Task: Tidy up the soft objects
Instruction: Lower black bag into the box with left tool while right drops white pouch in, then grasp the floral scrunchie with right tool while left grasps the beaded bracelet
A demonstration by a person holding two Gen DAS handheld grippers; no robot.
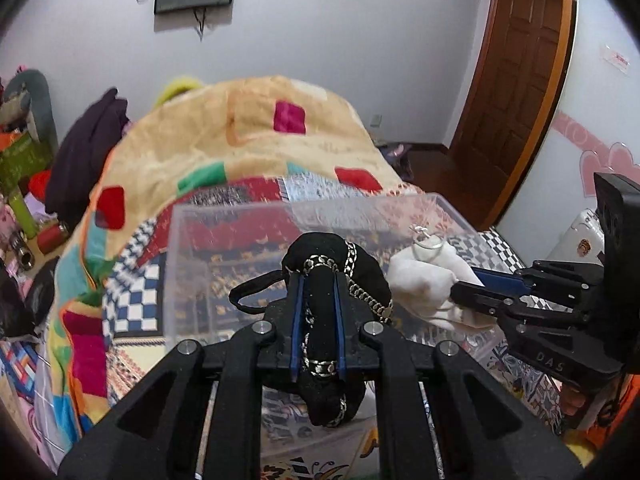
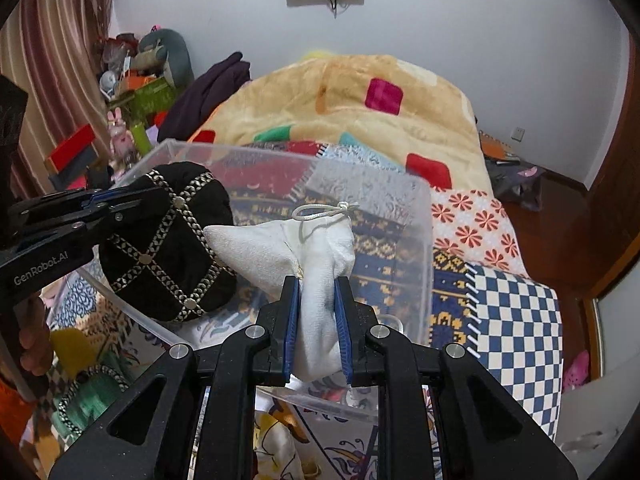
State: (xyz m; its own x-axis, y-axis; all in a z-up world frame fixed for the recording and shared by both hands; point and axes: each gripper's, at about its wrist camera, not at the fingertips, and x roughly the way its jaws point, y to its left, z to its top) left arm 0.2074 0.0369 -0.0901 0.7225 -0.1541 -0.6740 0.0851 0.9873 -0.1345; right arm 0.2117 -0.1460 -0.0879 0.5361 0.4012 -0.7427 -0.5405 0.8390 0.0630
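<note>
My left gripper [image 1: 318, 280] is shut on a black soft pouch with silver chain trim [image 1: 332, 256], held over the near edge of a clear plastic bin [image 1: 192, 264]. My right gripper [image 2: 318, 284] is shut on a white cloth pouch with a cord loop [image 2: 320, 240], held over the same bin [image 2: 416, 240]. The two pouches nearly touch. The black pouch [image 2: 168, 240] and left gripper [image 2: 104, 204] show at left in the right wrist view. The white pouch [image 1: 424, 276] and right gripper [image 1: 468, 286] show at right in the left wrist view.
The bin sits on a bed with a patchwork cover [image 2: 516, 312] and a folded beige blanket [image 1: 248, 136] behind it. Cluttered shelves [image 2: 132, 92] stand at left, a wooden door [image 1: 516, 80] at right. More trimmed fabric items [image 2: 92, 396] lie at lower left.
</note>
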